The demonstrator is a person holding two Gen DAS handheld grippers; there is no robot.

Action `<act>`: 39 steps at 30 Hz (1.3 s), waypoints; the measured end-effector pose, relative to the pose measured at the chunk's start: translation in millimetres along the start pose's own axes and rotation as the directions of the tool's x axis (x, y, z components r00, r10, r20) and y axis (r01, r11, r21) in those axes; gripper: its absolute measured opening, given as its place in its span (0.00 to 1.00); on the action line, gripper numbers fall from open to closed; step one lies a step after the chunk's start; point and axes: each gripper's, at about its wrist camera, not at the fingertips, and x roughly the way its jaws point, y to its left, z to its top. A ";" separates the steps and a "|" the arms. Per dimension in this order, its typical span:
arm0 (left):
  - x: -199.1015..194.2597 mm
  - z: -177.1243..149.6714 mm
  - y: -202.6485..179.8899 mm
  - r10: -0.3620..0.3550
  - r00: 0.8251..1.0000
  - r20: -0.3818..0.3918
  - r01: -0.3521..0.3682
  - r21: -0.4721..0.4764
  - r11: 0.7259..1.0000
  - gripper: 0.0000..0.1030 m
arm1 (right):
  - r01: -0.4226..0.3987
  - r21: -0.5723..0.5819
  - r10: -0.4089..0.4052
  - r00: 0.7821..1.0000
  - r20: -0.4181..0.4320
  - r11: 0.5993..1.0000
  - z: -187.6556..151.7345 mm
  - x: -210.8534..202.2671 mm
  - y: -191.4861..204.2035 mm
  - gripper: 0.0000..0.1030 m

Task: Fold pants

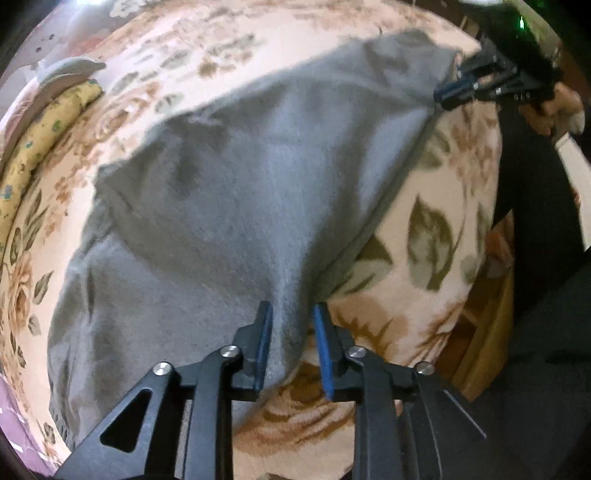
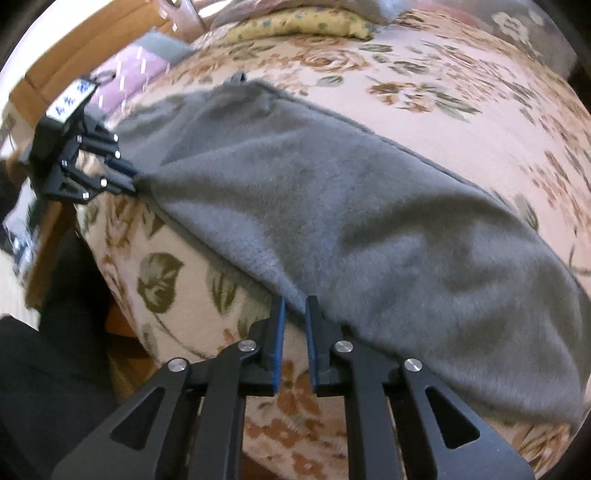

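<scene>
Grey fleece pants [image 1: 240, 192] lie spread across a bed with a floral cover [image 1: 424, 229]. My left gripper [image 1: 291, 314] has a bunch of the pants' near edge between its blue pads, jaws partly closed on it. My right gripper [image 2: 294, 306] stands at the pants' [image 2: 332, 221] near hem, jaws narrow with the hem edge between them. Each gripper shows in the other's view, the right one [image 1: 448, 92] at the far corner of the cloth, the left one [image 2: 131, 181] at the opposite corner.
A yellow patterned pillow [image 1: 44, 133] lies at the bed's far side, also seen in the right wrist view [image 2: 303, 24]. The wooden bed frame [image 1: 480, 339] and the person's dark-clothed legs [image 1: 535, 206] are at the near edge. A purple cloth [image 2: 129, 74] lies beyond the left gripper.
</scene>
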 end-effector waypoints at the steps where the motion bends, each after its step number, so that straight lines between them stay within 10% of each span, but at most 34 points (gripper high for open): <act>1: -4.2 2.5 3.7 -0.011 1.000 0.018 0.011 -0.013 1.000 0.33 | -0.012 0.032 0.011 1.000 0.025 0.999 -3.5 -8.6 -4.7 0.13; 12: -7.9 104.5 -23.0 -0.105 0.979 0.176 0.104 0.017 0.994 0.36 | -0.004 0.505 -0.124 0.968 0.219 0.863 -68.7 -82.4 -88.2 0.20; 16: 3.0 148.5 -44.6 -0.137 0.974 0.180 0.129 0.052 0.990 0.37 | -0.002 0.589 -0.196 0.942 0.273 0.808 -89.1 -103.5 -108.4 0.56; 32: 73.5 342.3 -151.0 -0.268 0.963 0.037 0.250 0.263 0.932 0.43 | -0.148 0.871 -0.323 0.889 0.325 0.469 -150.3 -113.4 -197.3 0.56; 39: 112.2 385.9 -181.6 -0.291 0.955 -0.059 0.295 0.317 0.901 0.43 | -0.165 0.893 -0.318 0.894 0.314 0.418 -149.4 -105.0 -216.2 0.56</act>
